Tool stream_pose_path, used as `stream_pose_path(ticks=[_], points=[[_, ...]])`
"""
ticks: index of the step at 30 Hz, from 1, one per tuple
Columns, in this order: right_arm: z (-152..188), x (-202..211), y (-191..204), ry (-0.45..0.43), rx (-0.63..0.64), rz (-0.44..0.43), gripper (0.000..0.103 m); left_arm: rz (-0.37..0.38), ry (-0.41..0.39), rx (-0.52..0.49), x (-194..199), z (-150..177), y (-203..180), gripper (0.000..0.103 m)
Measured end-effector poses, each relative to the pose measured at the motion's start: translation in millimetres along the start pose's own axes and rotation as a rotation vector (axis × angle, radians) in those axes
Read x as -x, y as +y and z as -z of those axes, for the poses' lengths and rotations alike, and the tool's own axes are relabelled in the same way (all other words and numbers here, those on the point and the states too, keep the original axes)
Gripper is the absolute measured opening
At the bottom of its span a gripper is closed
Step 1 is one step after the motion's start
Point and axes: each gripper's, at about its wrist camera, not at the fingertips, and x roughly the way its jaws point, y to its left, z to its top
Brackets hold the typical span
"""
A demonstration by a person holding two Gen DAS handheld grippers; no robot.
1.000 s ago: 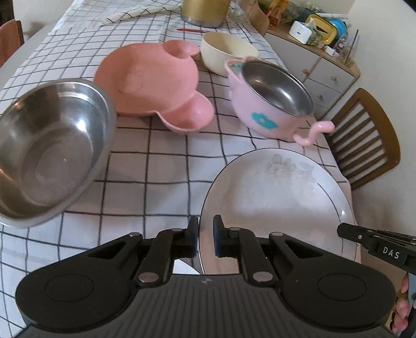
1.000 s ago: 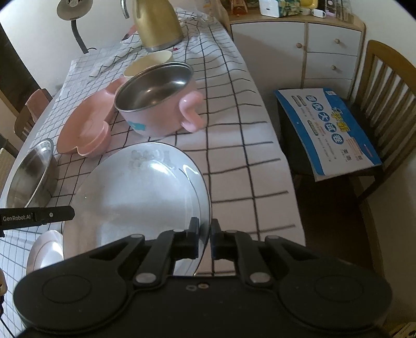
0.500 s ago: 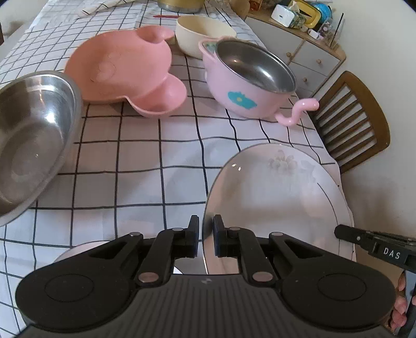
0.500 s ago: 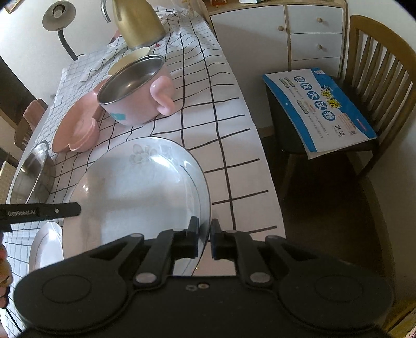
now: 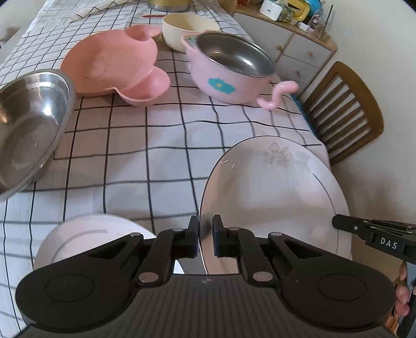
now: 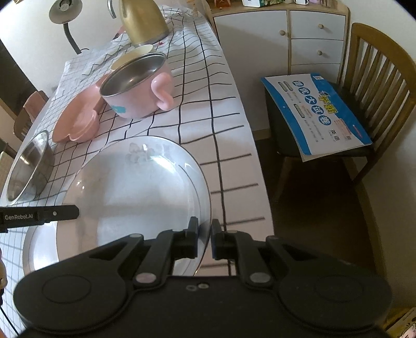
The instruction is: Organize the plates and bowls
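A large white plate with a flower print [image 5: 275,192] is held above the checked tablecloth by both grippers. My left gripper [image 5: 205,235] is shut on its left rim. My right gripper [image 6: 204,238] is shut on its right rim [image 6: 202,182]. A smaller white plate [image 5: 85,234] lies on the cloth below and to the left, also in the right wrist view [image 6: 39,249]. Further back stand a steel bowl [image 5: 28,122], a pink mouse-shaped dish [image 5: 114,62], a pink steel-lined pot [image 5: 228,70] and a cream bowl [image 5: 182,26].
A gold kettle [image 6: 143,20] stands at the table's far end. A wooden chair [image 6: 369,78] with a blue booklet [image 6: 317,111] on its seat stands right of the table, next to a white cabinet [image 6: 280,36]. The table's right edge [image 6: 257,161] is close to the large plate.
Both grippers have drawn the large plate back toward the near end of the table. The small white plate has come into view beneath it on the left.
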Motion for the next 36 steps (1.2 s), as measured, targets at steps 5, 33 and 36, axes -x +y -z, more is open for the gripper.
stream_pose_path(ticks=[5, 33, 36], points=[[17, 21, -4, 0.001, -0.009, -0.018, 0.010, 0.008, -0.003, -0.005, 19, 23, -8, 0.009], [109, 56, 3, 0.020, -0.041, 0.035, 0.012, 0.037, 0.065, -0.088, 43, 124, -19, 0.009], [107, 60, 3, 0.005, -0.041, 0.043, 0.019, 0.056, 0.070, -0.062, 44, 123, -14, 0.009]])
